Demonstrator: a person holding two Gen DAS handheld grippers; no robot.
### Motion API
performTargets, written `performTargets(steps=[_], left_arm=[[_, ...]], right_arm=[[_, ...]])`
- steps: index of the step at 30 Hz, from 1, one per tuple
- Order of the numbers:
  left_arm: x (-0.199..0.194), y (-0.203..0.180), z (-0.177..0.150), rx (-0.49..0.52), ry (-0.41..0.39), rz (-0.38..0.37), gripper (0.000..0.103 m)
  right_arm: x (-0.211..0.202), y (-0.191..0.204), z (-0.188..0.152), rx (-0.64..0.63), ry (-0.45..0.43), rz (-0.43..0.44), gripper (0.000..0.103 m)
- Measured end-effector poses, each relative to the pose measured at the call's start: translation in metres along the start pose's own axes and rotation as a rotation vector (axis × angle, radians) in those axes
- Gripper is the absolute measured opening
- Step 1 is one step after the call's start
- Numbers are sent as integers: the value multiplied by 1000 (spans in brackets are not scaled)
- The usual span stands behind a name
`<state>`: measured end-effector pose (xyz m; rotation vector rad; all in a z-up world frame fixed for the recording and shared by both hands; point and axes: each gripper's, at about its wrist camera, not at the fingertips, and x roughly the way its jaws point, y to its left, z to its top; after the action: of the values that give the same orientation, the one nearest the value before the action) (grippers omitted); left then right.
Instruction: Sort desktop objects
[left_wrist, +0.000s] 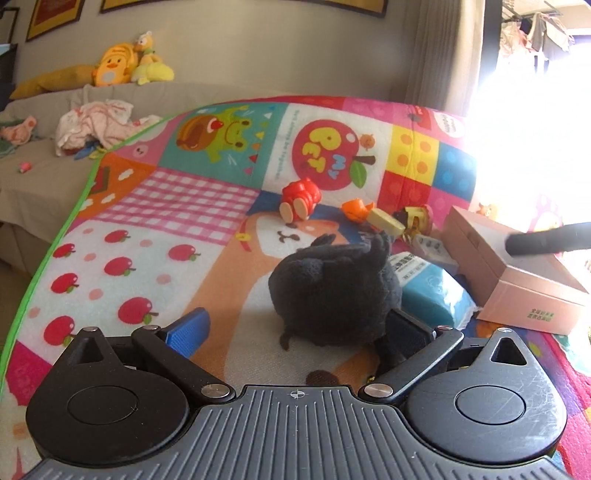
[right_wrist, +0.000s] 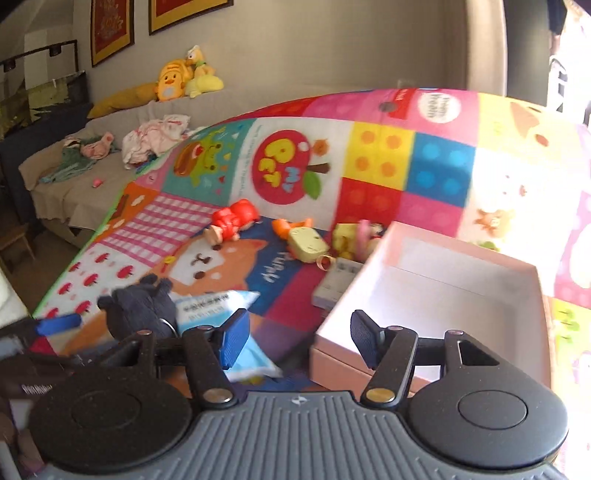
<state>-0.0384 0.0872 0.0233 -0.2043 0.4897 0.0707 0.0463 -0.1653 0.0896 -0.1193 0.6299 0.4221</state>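
Blue pads line both claws. The left gripper (left_wrist: 295, 328) stands wide apart around a dark grey plush toy (left_wrist: 334, 291) that sits on the colourful play mat (left_wrist: 166, 206). Its right pad seems to touch the plush's flank, partly hidden by the fur, while the left pad (left_wrist: 186, 332) stands clear of the toy with bare mat between them, so the plush is not clamped.

Just right of that plush lies a light blue tissue pack (left_wrist: 432, 291), and further right sits the pink cardboard box (left_wrist: 517, 280). Ahead of the left claw, well beyond the plush, lie a red figurine (left_wrist: 299, 201), an orange toy (left_wrist: 354, 210) and a pale yellow-green block toy (left_wrist: 386, 221), close together. A blurred black finger of the other tool reaches over the box's far edge from the right.

The right gripper (right_wrist: 299, 341) stands about half apart and holds nothing; only mat and the box corner show between its fingers. Its right pad hangs above the open pink box's (right_wrist: 436, 291) near left corner, whether touching the rim cannot be told; the box interior looks bare and white. Its left pad (right_wrist: 234, 338) sits over the tissue pack. To the left of this claw are the dark plush and the left tool's blue pad, blurred. Ahead lie the red figurine, the orange toy, the pale block toy and a grey remote-like thing (right_wrist: 336, 280) against the box's left wall.
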Motion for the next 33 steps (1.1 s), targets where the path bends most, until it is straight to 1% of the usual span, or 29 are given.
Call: performTargets(steps=[3, 6, 8, 9, 10, 12, 13, 15, 16, 18, 21, 22, 23, 24, 27, 29, 31, 33], left_arm=[[-12, -14, 8, 25, -43, -45, 103], [-20, -42, 16, 109, -72, -127, 102], [-19, -69, 18, 195, -73, -189, 92], [-16, -81, 18, 235, -63, -214, 74], [-12, -93, 18, 275, -48, -238, 65], [3, -117, 12, 357, -16, -284, 62], [13, -128, 9, 388, 9, -298, 55], [34, -140, 3, 403, 82, -326, 46], [44, -143, 0, 401, 117, -334, 45], [59, -146, -4, 407, 152, -324, 44], [73, -145, -4, 434, 150, -268, 43], [77, -143, -1, 433, 152, -258, 43], [80, -142, 1, 432, 156, -257, 43], [83, -142, 3, 436, 160, -260, 43], [93, -145, 7, 470, 154, -241, 43], [102, -146, 10, 472, 149, -221, 43], [109, -148, 13, 473, 153, -206, 48], [113, -150, 14, 480, 155, -203, 49]], right_arm=[[-12, -22, -26, 26, 28, -56, 61], [-19, -43, -51, 104, 38, -104, 62], [-21, -54, -66, 162, 35, -132, 64], [-21, -57, -74, 187, 34, -143, 64], [-22, -61, -81, 206, 36, -146, 65], [-23, -65, -93, 231, 39, -155, 66], [-24, -65, -100, 235, 37, -164, 67], [-25, -66, -108, 235, 27, -181, 72], [-26, -67, -111, 237, 20, -187, 73], [-26, -68, -116, 243, 8, -186, 77], [-25, -71, -120, 261, 3, -168, 77], [-25, -71, -121, 265, -2, -161, 78], [-25, -72, -121, 269, -8, -155, 82], [-25, -72, -121, 272, -11, -152, 83], [-25, -72, -122, 275, -13, -149, 83], [-26, -72, -122, 277, -16, -152, 83], [-26, -72, -122, 276, -15, -157, 83], [-24, -71, -121, 275, -10, -157, 83]])
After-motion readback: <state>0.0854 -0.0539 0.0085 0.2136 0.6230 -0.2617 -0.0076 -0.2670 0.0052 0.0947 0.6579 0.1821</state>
